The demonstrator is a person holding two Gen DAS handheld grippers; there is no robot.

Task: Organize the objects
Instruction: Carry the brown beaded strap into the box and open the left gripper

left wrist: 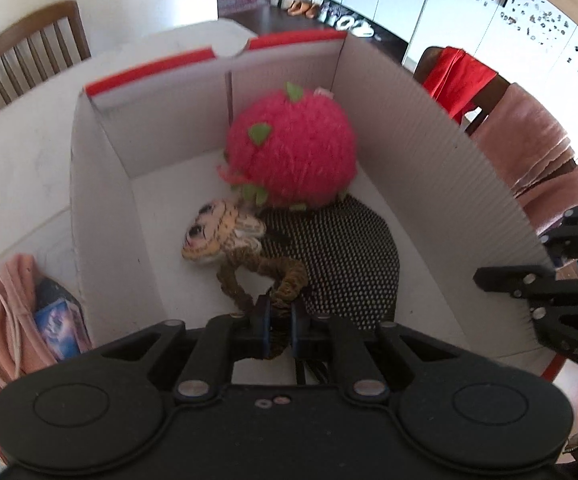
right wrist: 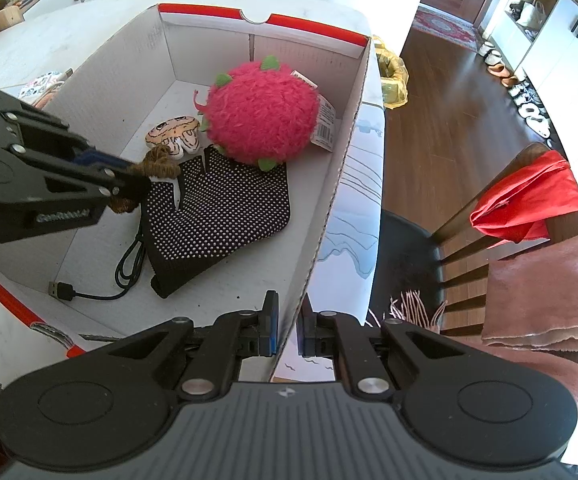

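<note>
On the white tabletop (right wrist: 1,52) stands the box (right wrist: 217,268), its wall clamped by the right claw (right wrist: 287,330); the left claw (left wrist: 277,322), gripping the tiger toy's (left wrist: 225,236) tail inside, risks snagging it on release.

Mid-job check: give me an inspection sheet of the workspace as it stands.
Surface: white table.
Job's things: open box holds pink plush, tiger toy, dotted black glove.
Clutter: pink pouch outside the box.
Tongs: left tongs shut on the tiger toy's braided tail; right tongs shut on the box wall.
Cables: black USB cable in the box.
Surroundings: chairs, red cloth, wood floor.
</note>
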